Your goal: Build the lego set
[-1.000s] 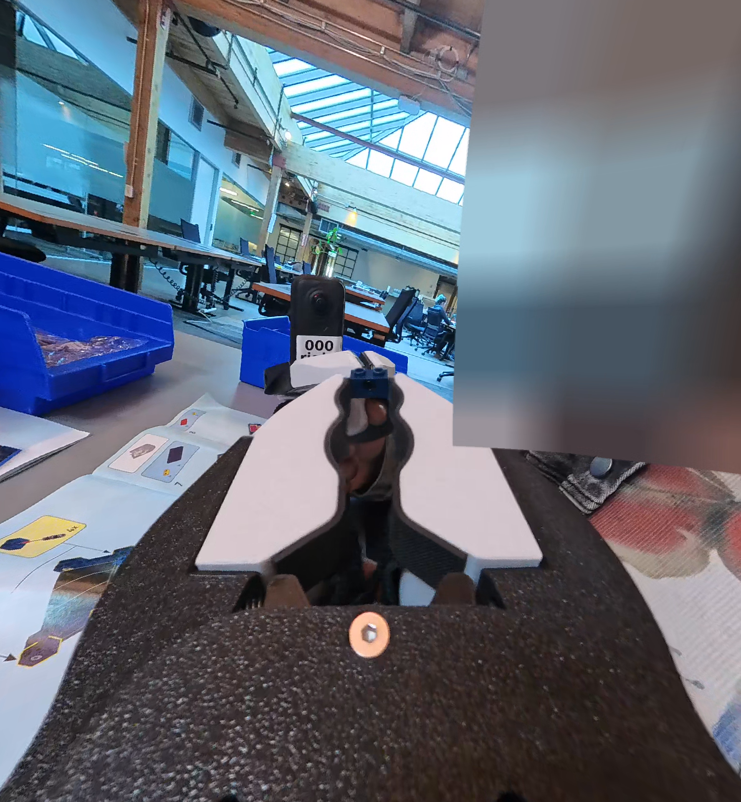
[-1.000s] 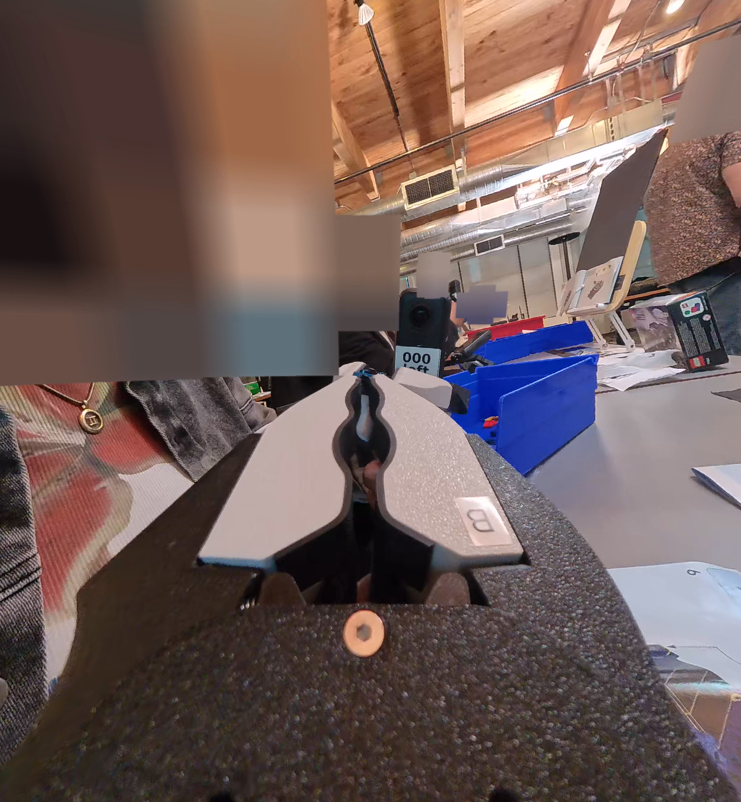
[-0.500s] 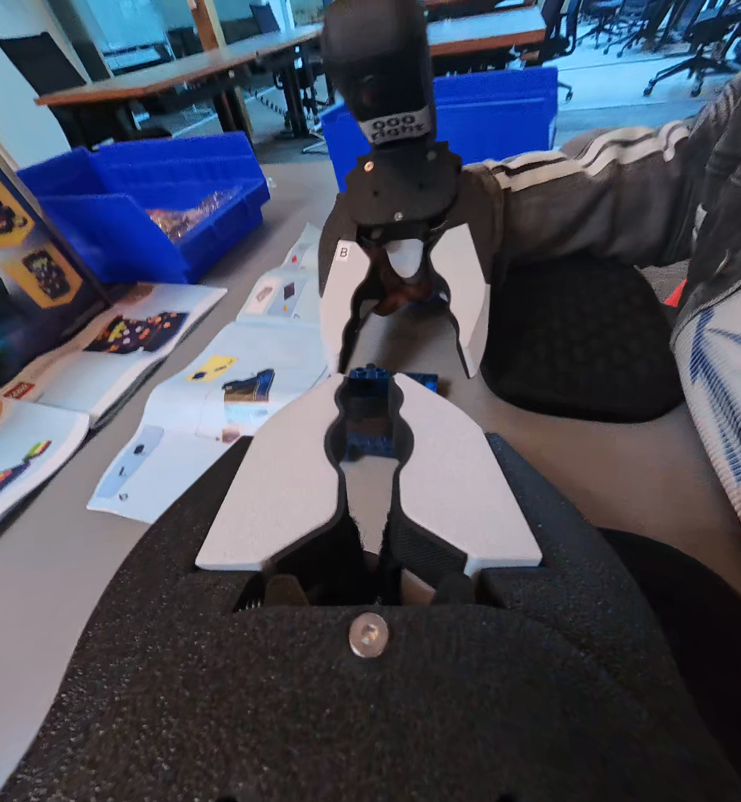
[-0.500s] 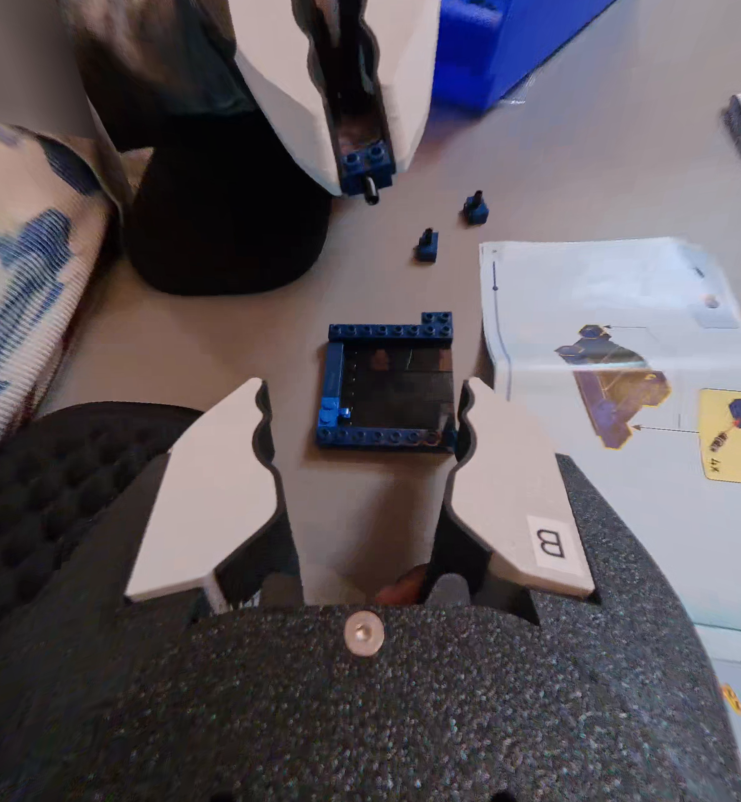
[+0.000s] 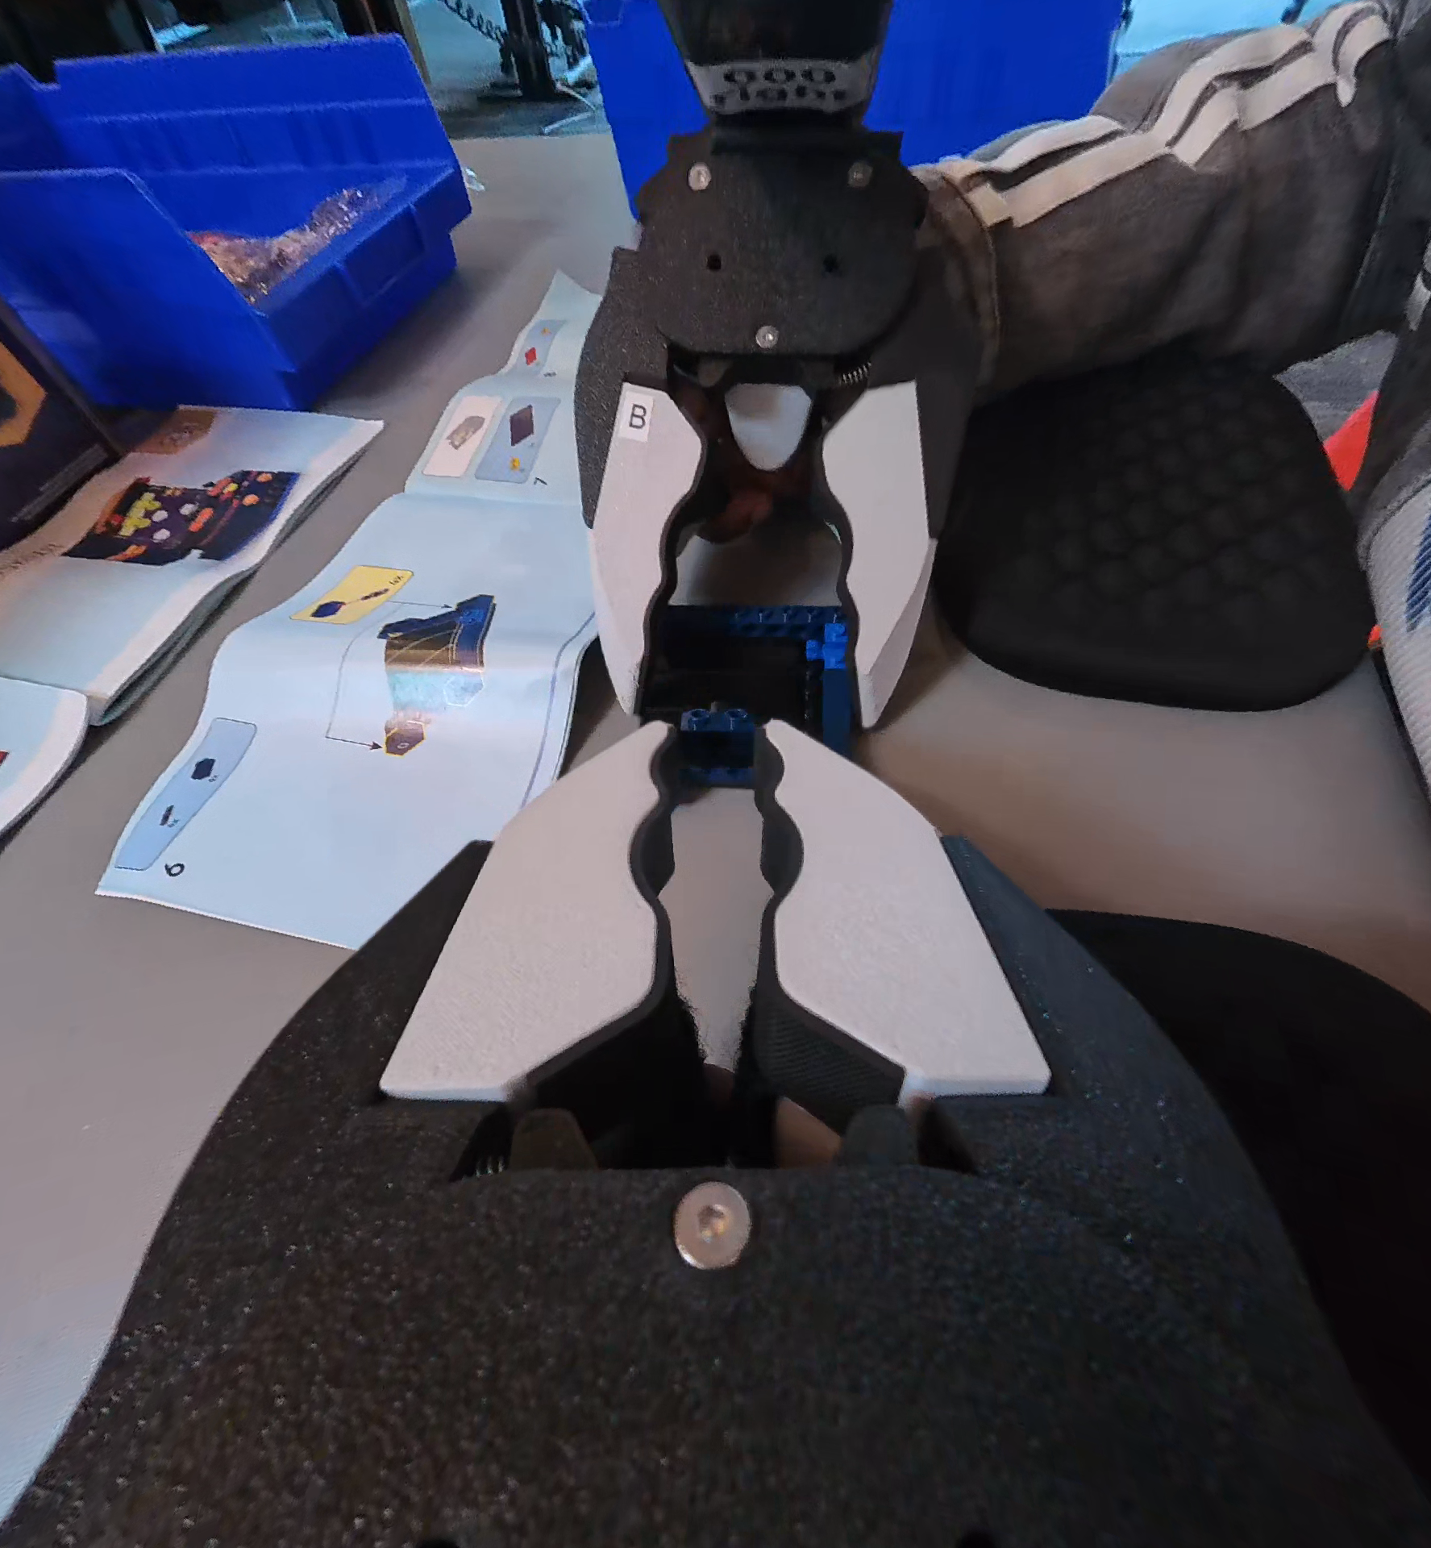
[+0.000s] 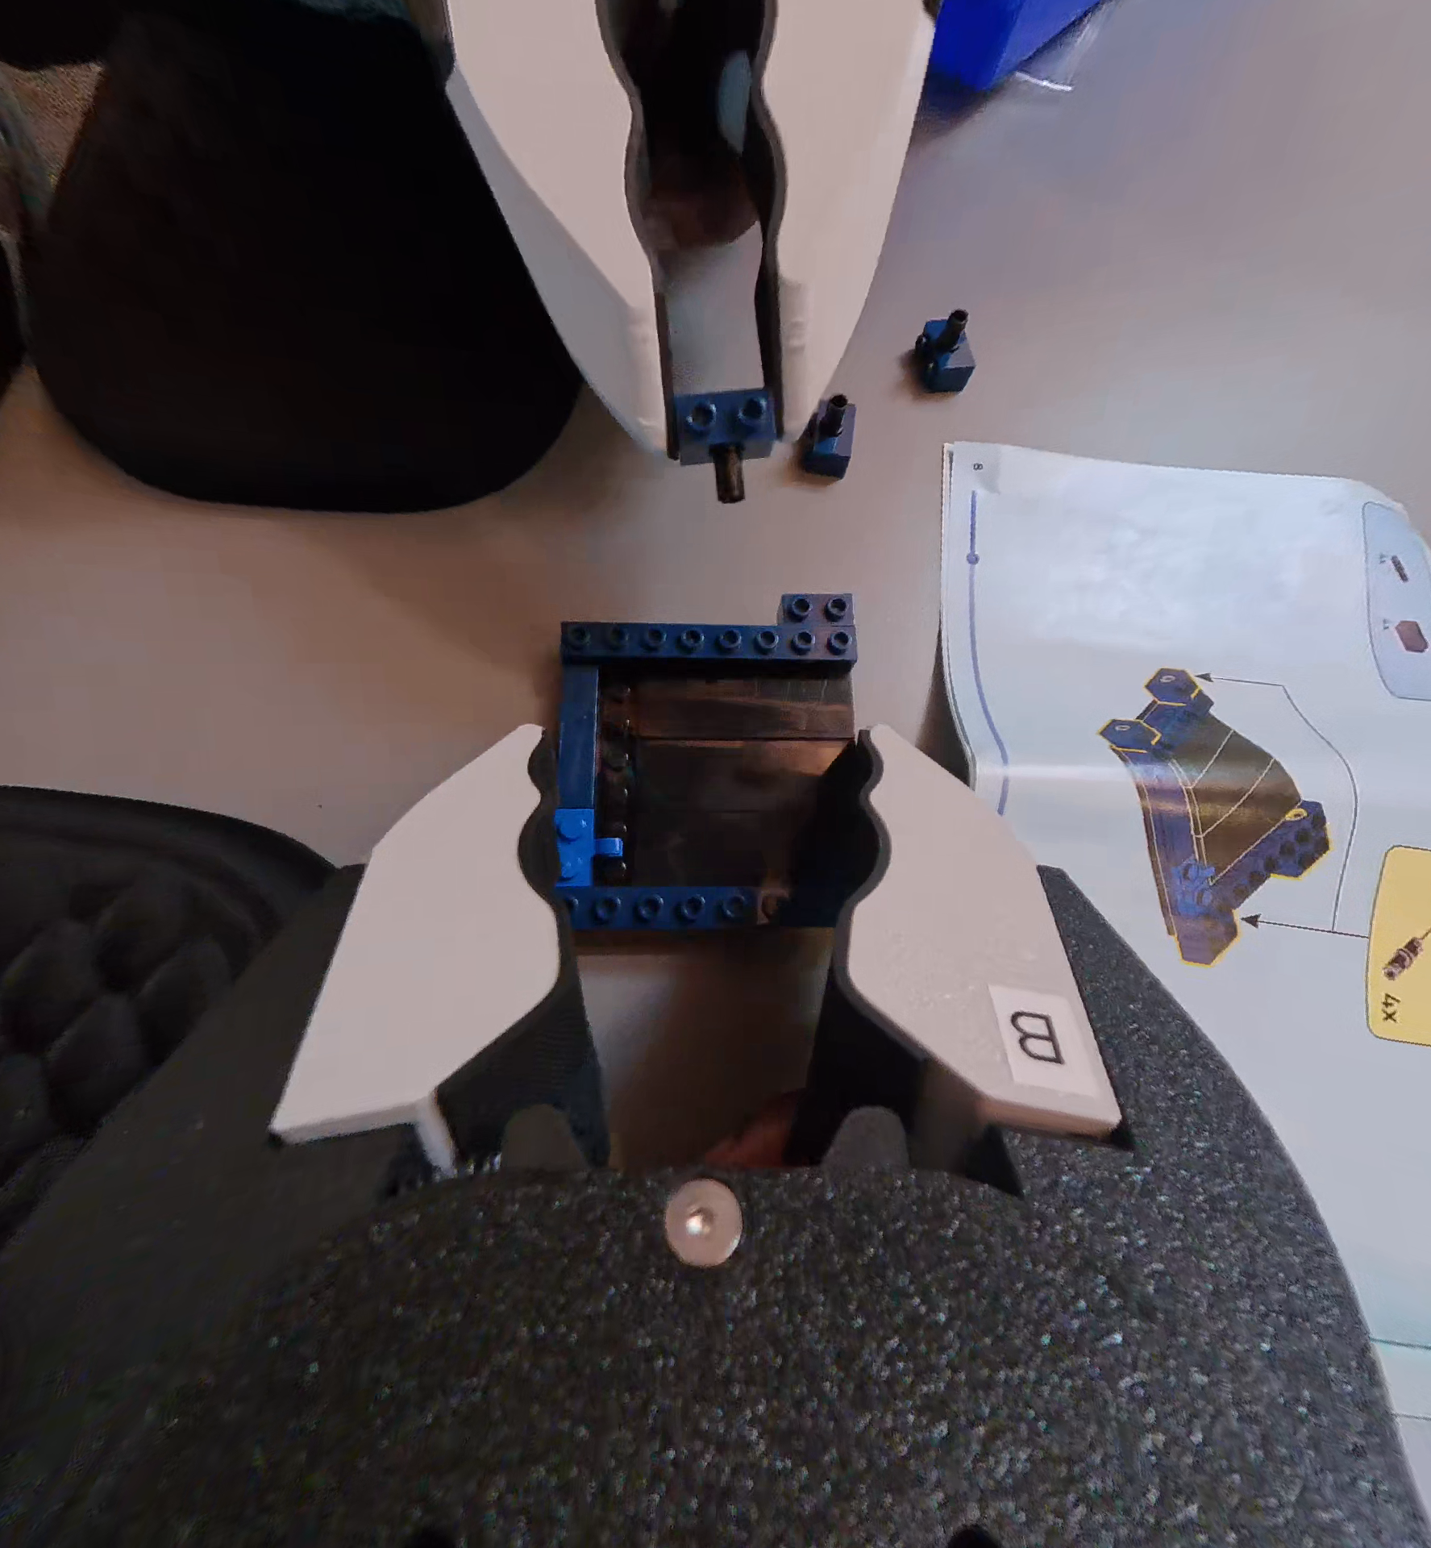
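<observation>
Right gripper (image 6: 699, 825) now lower, fingers spread astride blue brick frame (image 6: 703, 645) on bench (image 6: 276, 628), left gripper (image 5: 716, 737) pinching small blue brick (image 5: 716, 733) beside booklet (image 6: 1197, 670).

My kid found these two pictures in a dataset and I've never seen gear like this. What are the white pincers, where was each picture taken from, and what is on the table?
The pincers are hand-held two-finger grippers, one in each of a person's hands. Each carries a camera that looks forward along its own fingers, so each picture shows one gripper from behind and the other facing it.

In the left wrist view, the left gripper pinches a small dark blue brick at its fingertips. The other view shows the same brick has a short black pin sticking out.

In the right wrist view, the right gripper stands open, its fingers either side of a flat blue-and-black brick frame lying on the grey table. Whether they touch it is unclear.

Also on the table: two loose small blue pieces, open instruction booklets and blue bins.
</observation>
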`<state>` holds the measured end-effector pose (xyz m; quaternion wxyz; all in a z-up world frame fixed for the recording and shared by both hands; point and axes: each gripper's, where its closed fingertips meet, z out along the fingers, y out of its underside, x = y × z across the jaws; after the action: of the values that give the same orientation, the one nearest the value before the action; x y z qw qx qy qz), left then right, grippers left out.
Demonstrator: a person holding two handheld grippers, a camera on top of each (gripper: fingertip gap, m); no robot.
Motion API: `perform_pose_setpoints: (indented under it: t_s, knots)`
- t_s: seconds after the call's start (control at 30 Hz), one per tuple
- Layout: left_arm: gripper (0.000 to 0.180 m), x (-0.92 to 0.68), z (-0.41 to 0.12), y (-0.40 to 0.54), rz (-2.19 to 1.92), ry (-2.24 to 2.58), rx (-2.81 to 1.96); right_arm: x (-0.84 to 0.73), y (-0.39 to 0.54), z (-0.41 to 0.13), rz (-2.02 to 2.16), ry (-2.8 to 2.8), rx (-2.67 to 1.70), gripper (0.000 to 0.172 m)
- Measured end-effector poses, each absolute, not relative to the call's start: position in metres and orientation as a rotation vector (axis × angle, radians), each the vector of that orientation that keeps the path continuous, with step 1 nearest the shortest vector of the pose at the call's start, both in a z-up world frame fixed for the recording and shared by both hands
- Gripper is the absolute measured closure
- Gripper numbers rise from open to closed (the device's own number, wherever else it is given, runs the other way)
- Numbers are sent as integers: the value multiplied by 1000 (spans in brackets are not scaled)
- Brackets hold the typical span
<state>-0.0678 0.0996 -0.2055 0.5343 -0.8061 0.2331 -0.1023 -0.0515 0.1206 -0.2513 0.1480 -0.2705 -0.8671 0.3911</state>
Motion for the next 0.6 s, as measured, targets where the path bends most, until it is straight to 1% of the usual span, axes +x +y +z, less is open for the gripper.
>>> perform_pose_setpoints:
  t_s: [0.13,0.6]
  knots:
    - [165,-67,-210,99,-219,580,-1937,-51,122,-233,1298,-2403,-795,105]
    - [165,-58,-193,99,-314,569,-1812,-50,127,-204,1596,-2243,-822,105]
